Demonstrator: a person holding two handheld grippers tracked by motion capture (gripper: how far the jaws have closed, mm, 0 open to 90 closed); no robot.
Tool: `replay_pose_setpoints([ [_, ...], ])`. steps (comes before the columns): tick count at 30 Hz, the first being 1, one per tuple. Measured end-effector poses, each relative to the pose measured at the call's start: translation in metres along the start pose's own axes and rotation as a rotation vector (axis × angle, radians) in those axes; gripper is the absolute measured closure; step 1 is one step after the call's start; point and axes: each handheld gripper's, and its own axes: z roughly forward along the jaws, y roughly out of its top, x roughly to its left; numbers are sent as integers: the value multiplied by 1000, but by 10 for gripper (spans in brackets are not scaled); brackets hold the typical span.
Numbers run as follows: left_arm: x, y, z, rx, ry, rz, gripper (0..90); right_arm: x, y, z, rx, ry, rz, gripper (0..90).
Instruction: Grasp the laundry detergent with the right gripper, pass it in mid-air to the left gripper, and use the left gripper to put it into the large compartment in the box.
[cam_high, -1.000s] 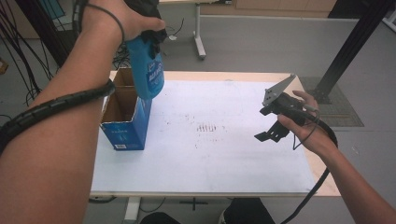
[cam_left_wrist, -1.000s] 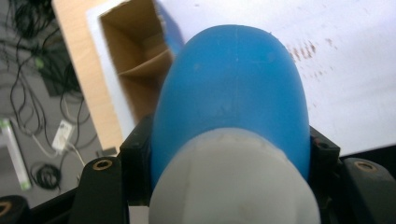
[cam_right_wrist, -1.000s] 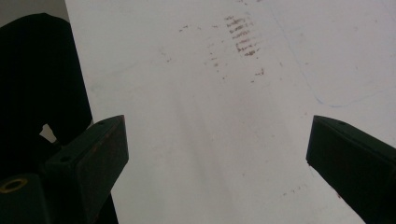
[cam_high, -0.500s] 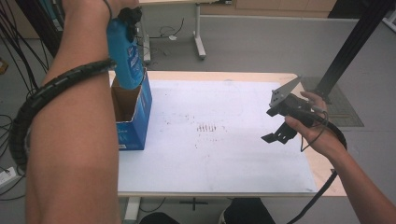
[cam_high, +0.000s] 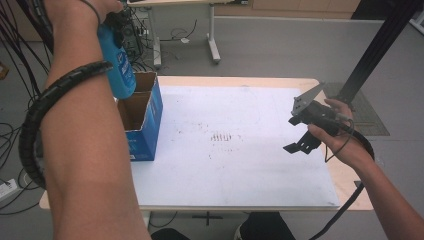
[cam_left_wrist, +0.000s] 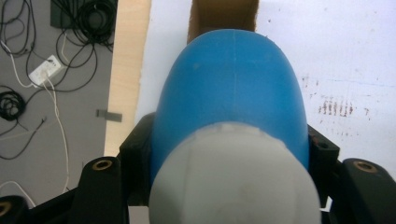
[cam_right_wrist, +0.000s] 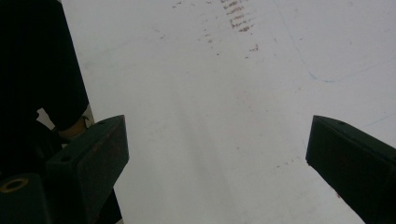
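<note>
Holding a blue bottle (cam_high: 116, 60) above an open cardboard box (cam_high: 142, 117) at the left end of the table.

The bottle is pinched near its top by the left gripper (cam_left_wrist: 224, 168), with its smooth, round plastic body hanging down and its pale grey cap (cam_left_wrist: 233, 182) seen closest in the left gripper view. If it is let go off-centre, the stiff brown wall of the box could be hit and the bottle could tip out, or the light box could be knocked over. The right gripper (cam_high: 306, 131) is held spread wide with nothing in it, over the flat white table (cam_high: 250, 170), which is marked with small brown smudges.
</note>
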Motion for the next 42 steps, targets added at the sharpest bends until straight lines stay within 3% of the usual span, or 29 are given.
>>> replay_pose_setpoints([
  [15, 11, 1, 27, 22, 0, -17, 376, -2, -1, 8, 19, 19, -4, 58],
  [42, 16, -2, 89, 54, -24, 3, 376, 2, 7, 13, 46, 8, -21, 60],
])
